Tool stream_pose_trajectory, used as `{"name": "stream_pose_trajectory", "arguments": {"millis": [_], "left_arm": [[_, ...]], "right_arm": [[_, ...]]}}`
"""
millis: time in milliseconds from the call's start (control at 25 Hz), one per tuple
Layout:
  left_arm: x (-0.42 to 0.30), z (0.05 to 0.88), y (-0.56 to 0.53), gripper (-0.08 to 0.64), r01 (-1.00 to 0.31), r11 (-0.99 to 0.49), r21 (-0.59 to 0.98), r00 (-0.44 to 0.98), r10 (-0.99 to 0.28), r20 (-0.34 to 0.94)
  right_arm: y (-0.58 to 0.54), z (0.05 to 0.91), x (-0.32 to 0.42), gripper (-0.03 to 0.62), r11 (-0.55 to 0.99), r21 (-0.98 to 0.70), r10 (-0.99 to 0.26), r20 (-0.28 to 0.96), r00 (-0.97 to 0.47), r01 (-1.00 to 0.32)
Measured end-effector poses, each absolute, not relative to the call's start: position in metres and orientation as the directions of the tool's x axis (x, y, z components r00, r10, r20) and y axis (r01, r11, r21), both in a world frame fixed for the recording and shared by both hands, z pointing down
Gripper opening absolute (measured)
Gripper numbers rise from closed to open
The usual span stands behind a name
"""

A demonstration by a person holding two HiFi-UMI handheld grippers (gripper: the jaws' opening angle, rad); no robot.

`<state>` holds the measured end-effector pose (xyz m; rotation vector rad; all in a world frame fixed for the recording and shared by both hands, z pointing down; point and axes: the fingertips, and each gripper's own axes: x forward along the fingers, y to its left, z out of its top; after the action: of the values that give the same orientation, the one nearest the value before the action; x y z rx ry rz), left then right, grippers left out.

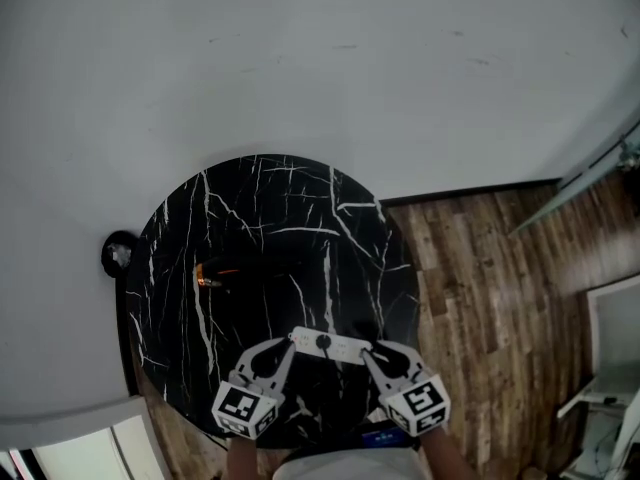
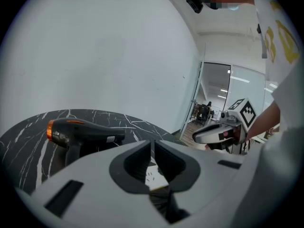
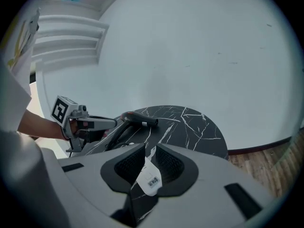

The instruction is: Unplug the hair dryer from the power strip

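Note:
A white power strip (image 1: 335,347) lies near the front edge of the round black marble table (image 1: 270,218), with a black plug (image 1: 323,343) in it. The black hair dryer (image 1: 215,274) with an orange end lies further back to the left; it also shows in the left gripper view (image 2: 80,134) and the right gripper view (image 3: 140,119). My left gripper (image 1: 288,346) is at the strip's left end, jaws shut and empty (image 2: 153,144). My right gripper (image 1: 368,354) hovers at the strip's right end. Its jaws stand slightly apart (image 3: 151,148), and the white strip (image 3: 149,178) shows through the gap.
A curved white wall (image 1: 300,58) runs behind the table. Wood floor (image 1: 490,268) lies to the right, with white furniture (image 1: 610,348) at the far right. A small round black object (image 1: 118,254) sits by the table's left edge.

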<state>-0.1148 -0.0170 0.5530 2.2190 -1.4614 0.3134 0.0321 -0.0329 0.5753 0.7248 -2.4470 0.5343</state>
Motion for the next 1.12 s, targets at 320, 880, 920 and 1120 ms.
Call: {"name": "stream_pose_trajectory", "arguments": {"millis": [320,880,920,1120], "left_arm": [[-0.096,0.585,-0.016,0.054,-0.861,-0.416,0.293,0.509,-0.707,0.491],[-0.073,0.607,-0.012,0.111,-0.743,-0.636,0.209,0.619,-0.534,0.576],[-0.071,0.608,-0.012,0.120,-0.733,-0.652,0.195,0.621,-0.525,0.582],[-0.063,0.624,-0.011,0.124,-0.686,-0.711,0.158,0.636,-0.479,0.605]], "right_arm": [[-0.017,0.609,0.019,0.154,0.850,-0.200,-0.230,0.691,-0.685,-0.487],[-0.002,0.652,0.018,0.263,0.933,-0.073,-0.168,0.777,-0.606,-0.352],[-0.001,0.657,0.019,0.268,0.937,-0.063,-0.165,0.786,-0.595,-0.343],[0.001,0.669,0.019,0.275,0.953,-0.038,-0.142,0.820,-0.555,-0.299]]}}
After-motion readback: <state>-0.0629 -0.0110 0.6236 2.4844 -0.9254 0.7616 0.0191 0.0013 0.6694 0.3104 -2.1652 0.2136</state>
